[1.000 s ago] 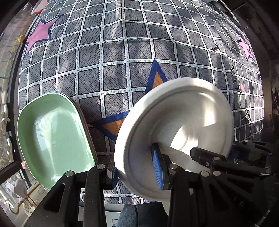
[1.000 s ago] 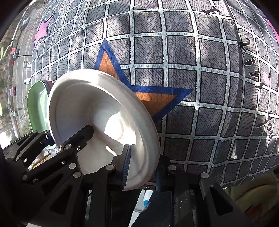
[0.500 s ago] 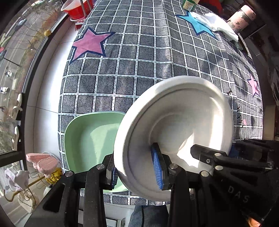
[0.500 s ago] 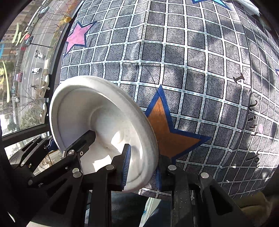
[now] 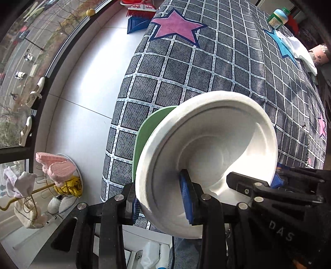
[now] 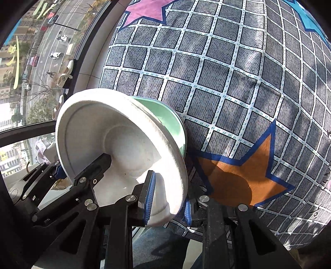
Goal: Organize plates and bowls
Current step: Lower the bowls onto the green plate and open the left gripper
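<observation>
Both tongs are gripping one white bowl: left tongs (image 5: pixel 161 203) and right tongs (image 6: pixel 168 204) are pinching opposite rims, holding it tilted just above the green plate (image 6: pixel 165 115) on the checked bedcover (image 6: pixel 227 82).

"DAS" in pale letters on the black body of the right gripper (image 5: pixel 275 182), seen from the left wrist

A desk (image 5: pixel 217 68) is covered by a grey checked cloth (image 6: pixel 217 72) printed with stars. A green dish (image 5: pixel 144 132) sits at its near left edge. Far right lie a white rag (image 5: pixel 300 49) and a bottle (image 5: pixel 278 18).
</observation>
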`<state>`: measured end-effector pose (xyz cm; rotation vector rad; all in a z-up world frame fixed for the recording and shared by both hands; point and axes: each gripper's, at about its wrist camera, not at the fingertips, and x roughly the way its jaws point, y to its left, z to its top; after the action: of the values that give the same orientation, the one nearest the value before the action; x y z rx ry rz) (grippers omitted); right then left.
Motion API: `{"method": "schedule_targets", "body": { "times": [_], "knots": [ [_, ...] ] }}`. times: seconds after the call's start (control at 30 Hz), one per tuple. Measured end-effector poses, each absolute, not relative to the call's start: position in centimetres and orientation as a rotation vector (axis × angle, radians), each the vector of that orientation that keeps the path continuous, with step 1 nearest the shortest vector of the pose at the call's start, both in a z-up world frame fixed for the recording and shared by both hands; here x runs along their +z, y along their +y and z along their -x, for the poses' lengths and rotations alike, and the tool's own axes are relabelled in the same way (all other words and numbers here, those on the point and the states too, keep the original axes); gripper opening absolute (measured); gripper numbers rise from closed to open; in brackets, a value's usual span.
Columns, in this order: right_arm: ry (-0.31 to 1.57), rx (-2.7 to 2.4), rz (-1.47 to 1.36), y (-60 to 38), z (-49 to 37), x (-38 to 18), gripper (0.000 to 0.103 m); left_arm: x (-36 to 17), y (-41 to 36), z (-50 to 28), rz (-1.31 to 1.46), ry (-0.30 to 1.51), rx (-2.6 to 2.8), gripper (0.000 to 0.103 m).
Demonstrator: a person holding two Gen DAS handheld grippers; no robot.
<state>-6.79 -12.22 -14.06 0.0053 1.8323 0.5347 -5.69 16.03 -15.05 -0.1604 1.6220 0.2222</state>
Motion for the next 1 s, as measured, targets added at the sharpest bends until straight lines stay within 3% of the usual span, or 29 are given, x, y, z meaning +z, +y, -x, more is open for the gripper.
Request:
{"method": "schedule_targets", "body": {
  "times": [0.33, 0.63, 0.9, 0.93, 0.97, 1.0],
  "knots": [
    [1.839, 0.522, 0.041, -7.2, 6.3, -17.9, 0.027, -17.1, 17.5, 6.2, 0.227, 1.629, 0.228, 0.035],
    [1.793, 0.559, 0.092, -9.3, 6.8, -15.7, 0.028, -16.8, 17.8, 6.3, 0.214, 1.607, 0.220, 0.038],
    [1.759, 0.571, 0.039, -10.0, 6.6, -14.9, 0.035, -15.9, 17.9, 6.3, 0.240, 1.584, 0.229, 0.041],
    [1.751, 0.558, 0.049, -10.0, 6.5, -14.8, 0.040, -15.8, 18.1, 6.3, 0.241, 1.581, 0.237, 0.041],
    [1.730, 0.519, 0.075, -10.6, 6.4, -14.6, 0.057, -15.8, 18.3, 6.4, 0.243, 1.576, 0.243, 0.044],
    [1.708, 0.501, 0.072, -11.2, 6.2, -14.4, 0.066, -15.5, 18.5, 6.4, 0.249, 1.566, 0.245, 0.047]
  ]
}}
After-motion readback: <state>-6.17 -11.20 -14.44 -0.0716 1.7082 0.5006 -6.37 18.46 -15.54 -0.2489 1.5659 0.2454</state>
